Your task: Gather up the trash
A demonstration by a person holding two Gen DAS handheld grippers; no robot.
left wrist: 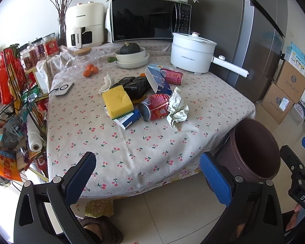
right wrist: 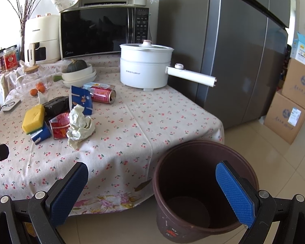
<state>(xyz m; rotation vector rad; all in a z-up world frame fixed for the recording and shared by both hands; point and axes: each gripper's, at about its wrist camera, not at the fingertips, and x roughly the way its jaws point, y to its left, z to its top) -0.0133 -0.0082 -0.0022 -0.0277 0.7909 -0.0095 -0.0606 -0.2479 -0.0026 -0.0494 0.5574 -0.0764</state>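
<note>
Bright daylight over a counter [right wrist: 152, 122] draped in cherry-print cloth, against a white wall [left wrist: 40, 4]. Behind it, a dark microwave [right wrist: 99, 30] and cream air fryer [right wrist: 41, 38]; to the right, a tall grey fridge [right wrist: 244, 50]. Stacked cardboard boxes [right wrist: 290, 109] on pale floor tiles [right wrist: 284, 162]; cluttered wire rack [left wrist: 16, 93] at far left.

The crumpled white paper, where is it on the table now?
The crumpled white paper lies at the right edge of the trash pile, against the crushed red can, in front of the blue carton.
</note>
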